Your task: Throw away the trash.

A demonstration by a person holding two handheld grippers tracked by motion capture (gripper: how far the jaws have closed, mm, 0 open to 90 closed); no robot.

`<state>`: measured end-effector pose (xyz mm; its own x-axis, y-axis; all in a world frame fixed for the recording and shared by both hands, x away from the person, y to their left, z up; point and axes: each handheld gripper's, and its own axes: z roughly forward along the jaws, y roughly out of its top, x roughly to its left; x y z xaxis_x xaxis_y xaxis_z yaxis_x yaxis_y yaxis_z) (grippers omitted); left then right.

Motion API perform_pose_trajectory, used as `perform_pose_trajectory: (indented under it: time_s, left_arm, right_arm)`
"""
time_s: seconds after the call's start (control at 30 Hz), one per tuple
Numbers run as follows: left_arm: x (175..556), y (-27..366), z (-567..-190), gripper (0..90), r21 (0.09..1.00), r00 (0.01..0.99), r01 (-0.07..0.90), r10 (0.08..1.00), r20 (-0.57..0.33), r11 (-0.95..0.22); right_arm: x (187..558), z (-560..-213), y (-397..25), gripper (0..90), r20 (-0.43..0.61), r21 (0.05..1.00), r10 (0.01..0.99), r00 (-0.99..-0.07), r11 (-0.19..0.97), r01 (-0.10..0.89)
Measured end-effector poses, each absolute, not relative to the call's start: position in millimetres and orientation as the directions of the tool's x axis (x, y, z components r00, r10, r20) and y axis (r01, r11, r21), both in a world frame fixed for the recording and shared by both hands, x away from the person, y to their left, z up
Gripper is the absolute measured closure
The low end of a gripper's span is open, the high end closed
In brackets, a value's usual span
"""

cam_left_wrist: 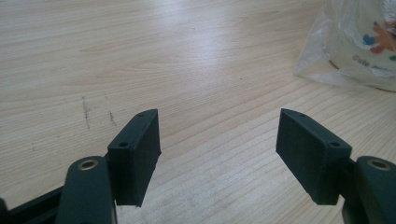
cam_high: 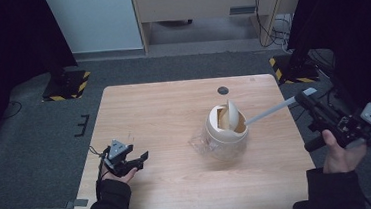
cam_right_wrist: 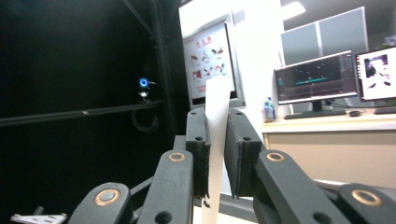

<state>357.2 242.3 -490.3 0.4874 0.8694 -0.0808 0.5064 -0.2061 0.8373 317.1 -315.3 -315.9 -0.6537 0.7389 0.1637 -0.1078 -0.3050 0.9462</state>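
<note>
Off the table's right edge, my right gripper (cam_high: 309, 96) pinches a white strip (cam_high: 269, 112) reaching the bin (cam_high: 227, 126) mid-table. Left gripper (cam_high: 137, 161) spread, idle. I'd withdraw slowly, level.

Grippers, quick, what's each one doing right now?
Left gripper: open, holding nothing, low over the table.
Right gripper: closed on a white strip.
</note>
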Motion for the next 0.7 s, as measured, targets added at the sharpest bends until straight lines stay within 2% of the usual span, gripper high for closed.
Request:
perform_pose_trajectory:
  time_s: [0.47, 0.7]
  left_arm:
    - [358.5, 241.7, -490.7, 30.2, 0.835, 0.494, 0.507, 0.866, -0.077, -0.215]
    - [358.6, 241.5, -490.9, 30.3, 0.834, 0.496, 0.508, 0.865, -0.077, -0.216]
  right_arm:
    - [349.6, -344.8, -292.0, 80.9, 0.147, 0.965, 0.772, -0.619, -0.248, -0.080]
    - [366.3, -364.7, -273.7, 80.8, 0.118, 0.984, 0.788, -0.604, -0.176, -0.037]
